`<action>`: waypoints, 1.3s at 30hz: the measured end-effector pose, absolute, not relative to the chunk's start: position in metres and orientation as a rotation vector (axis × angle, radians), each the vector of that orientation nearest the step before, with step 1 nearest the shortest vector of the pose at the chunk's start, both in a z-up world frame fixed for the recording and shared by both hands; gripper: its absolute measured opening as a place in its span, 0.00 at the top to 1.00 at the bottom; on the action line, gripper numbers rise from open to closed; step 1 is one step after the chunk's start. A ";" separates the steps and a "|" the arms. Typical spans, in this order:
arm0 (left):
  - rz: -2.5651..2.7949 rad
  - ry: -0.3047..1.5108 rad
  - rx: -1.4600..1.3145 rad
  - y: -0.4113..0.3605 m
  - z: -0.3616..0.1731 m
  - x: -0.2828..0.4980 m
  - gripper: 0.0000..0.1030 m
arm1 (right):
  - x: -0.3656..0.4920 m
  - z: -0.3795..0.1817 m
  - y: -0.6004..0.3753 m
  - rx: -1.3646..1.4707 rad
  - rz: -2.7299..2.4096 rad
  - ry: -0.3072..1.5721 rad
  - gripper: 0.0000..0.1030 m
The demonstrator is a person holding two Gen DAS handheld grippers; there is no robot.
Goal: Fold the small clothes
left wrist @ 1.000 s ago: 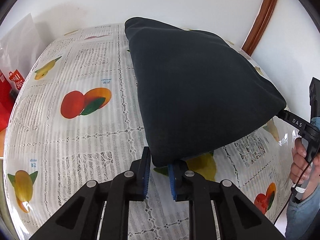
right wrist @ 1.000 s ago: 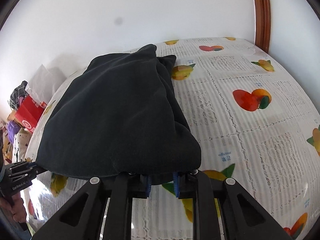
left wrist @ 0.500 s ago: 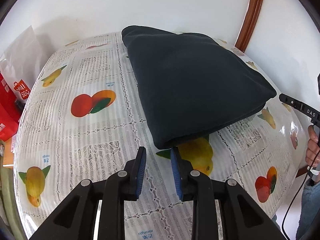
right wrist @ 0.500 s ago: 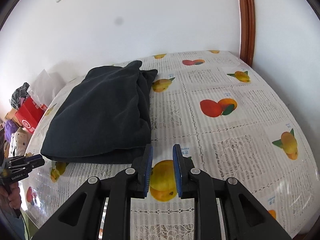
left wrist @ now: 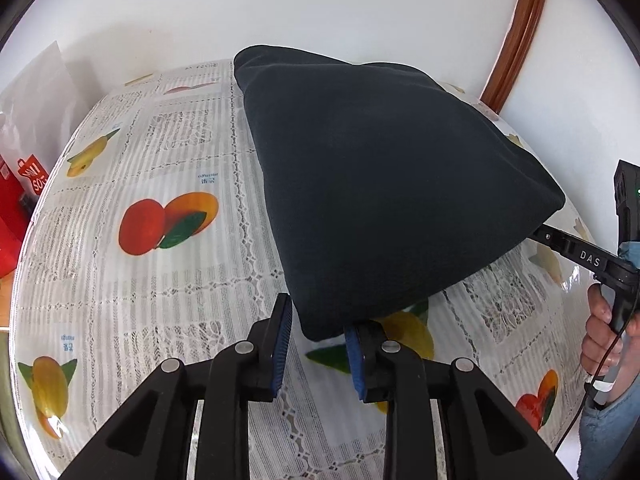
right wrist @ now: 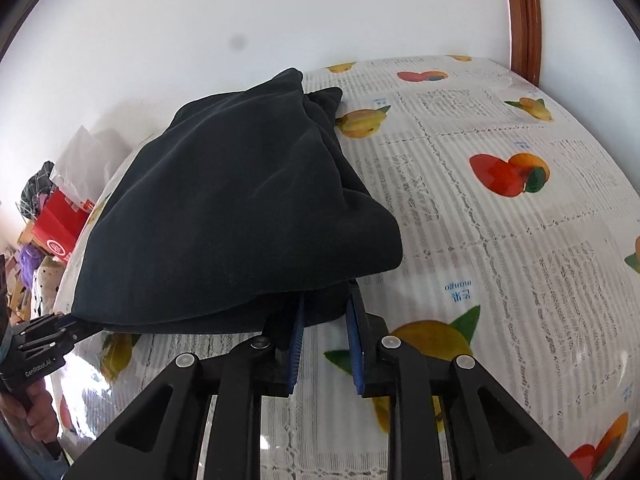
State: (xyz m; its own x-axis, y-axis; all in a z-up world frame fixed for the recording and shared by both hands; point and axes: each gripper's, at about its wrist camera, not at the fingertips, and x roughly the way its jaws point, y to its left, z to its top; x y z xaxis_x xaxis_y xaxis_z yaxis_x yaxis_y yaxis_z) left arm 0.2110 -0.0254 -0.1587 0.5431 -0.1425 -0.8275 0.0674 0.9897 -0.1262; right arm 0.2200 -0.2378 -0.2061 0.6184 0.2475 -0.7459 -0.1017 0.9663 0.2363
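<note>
A dark folded garment lies on a fruit-print tablecloth. My left gripper stands at its near left corner. The corner sits between the blue pads, with a slim gap at the left pad. My right gripper is at the near right corner, where thick folded cloth fills the space between its pads and touches both. Each gripper also shows in the other's view, reaching under the garment's edge: the right gripper and the left gripper.
A white wall runs close behind the table, with a brown wooden frame at the right. Red bags and a white bag stand past the left edge. A person's hand holds each handle.
One second ago both grippers held the garment's near corners. Half a second ago they had let go and drawn back. Now both are at those corners again.
</note>
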 end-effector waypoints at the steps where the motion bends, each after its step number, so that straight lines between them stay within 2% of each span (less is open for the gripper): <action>1: -0.115 0.987 -0.090 -0.024 -0.160 0.215 0.77 | 0.224 -0.206 -0.239 0.186 0.203 0.881 0.81; 7: -0.070 0.984 -0.124 -0.019 -0.164 0.224 0.75 | 0.239 -0.207 -0.246 0.226 0.227 0.890 0.81; 14: -0.106 0.973 -0.149 -0.004 -0.152 0.197 0.74 | 0.207 -0.179 -0.277 0.194 0.152 0.809 0.79; 15: -0.113 0.960 -0.153 -0.003 -0.148 0.194 0.74 | 0.205 -0.173 -0.281 0.206 0.155 0.791 0.79; 18: -0.133 0.913 -0.161 -0.006 -0.132 0.190 0.63 | 0.204 -0.154 -0.280 0.237 0.187 0.733 0.76; 21: -0.124 0.876 -0.140 -0.015 -0.122 0.198 0.61 | 0.212 -0.147 -0.266 0.228 0.204 0.694 0.67; 29: -0.045 0.935 -0.150 -0.024 -0.148 0.218 0.60 | 0.231 -0.187 -0.249 0.193 0.109 0.850 0.67; 39: -0.019 0.933 -0.149 -0.028 -0.133 0.196 0.61 | 0.196 -0.169 -0.254 0.189 0.059 0.844 0.67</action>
State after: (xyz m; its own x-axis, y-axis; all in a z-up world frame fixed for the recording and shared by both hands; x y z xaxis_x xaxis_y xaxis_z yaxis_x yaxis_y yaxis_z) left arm 0.1955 -0.0282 -0.1335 0.5961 -0.0810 -0.7988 -0.0479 0.9895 -0.1360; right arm 0.1956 -0.2538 -0.1688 0.6639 0.1268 -0.7370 0.0226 0.9817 0.1893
